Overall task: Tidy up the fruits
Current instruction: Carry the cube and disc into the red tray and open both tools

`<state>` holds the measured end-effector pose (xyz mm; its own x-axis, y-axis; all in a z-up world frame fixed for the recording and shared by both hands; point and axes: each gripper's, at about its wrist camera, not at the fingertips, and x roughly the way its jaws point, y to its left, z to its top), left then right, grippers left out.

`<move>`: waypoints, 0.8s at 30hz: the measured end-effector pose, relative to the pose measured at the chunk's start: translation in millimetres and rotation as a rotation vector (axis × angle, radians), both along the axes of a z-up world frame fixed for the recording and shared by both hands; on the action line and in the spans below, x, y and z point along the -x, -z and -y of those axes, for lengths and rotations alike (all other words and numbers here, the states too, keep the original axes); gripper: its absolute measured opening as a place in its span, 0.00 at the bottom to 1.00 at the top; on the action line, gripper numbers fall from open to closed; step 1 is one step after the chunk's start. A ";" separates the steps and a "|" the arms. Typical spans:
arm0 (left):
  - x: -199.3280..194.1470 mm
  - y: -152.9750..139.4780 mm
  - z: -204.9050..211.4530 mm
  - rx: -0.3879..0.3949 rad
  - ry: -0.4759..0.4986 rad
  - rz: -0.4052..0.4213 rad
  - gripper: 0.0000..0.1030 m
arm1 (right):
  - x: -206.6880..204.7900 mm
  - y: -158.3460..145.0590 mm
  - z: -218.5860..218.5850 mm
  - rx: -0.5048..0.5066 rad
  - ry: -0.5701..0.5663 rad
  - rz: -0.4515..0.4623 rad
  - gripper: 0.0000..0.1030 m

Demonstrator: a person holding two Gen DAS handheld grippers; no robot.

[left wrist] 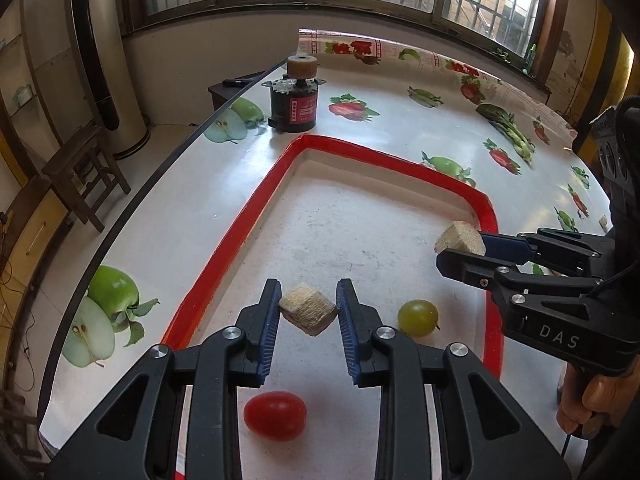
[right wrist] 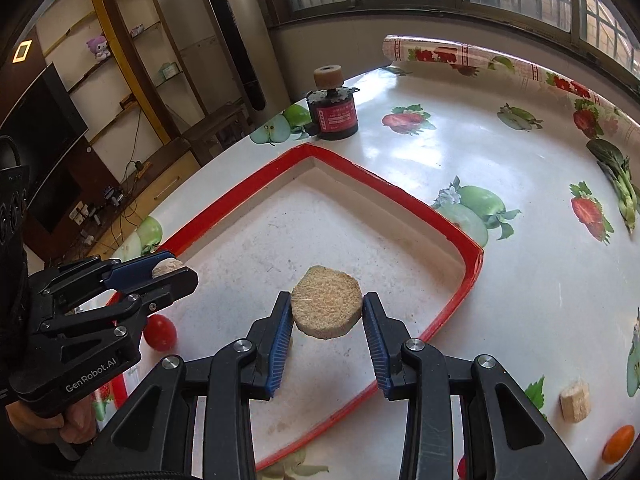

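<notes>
Left gripper (left wrist: 308, 312) clamps a tan fibrous block (left wrist: 307, 314). Right gripper (right wrist: 326, 316) clamps a tan fibrous disc (right wrist: 326, 312) over the red-rimmed white tray (right wrist: 452, 232).

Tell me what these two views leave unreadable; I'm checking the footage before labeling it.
- Red tomato: right wrist view, partly hidden behind the left hand-held gripper.
- Orange fruit: right wrist view, blurred at the fisheye rim.
- Pink label on the black cylinder: print too small in both views.
- Red-rimmed tray: near rim covered by the gripper bodies in both views.
- Green grape: absent from the right wrist view.
</notes>
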<state>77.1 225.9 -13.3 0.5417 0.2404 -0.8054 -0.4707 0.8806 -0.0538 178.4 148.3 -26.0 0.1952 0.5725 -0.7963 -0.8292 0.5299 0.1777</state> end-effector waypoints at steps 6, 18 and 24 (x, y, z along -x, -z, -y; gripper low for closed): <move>-10.8 17.9 -2.6 0.021 0.004 -0.057 0.25 | -10.4 17.5 -18.8 0.054 -0.013 0.001 0.35; 8.6 15.5 -8.2 0.047 -0.062 -0.066 0.45 | -4.4 14.1 -14.3 0.055 -0.013 0.039 0.59; 28.8 2.6 1.5 0.036 -0.086 -0.026 0.45 | 7.6 -12.3 8.9 -0.009 -0.009 0.050 0.59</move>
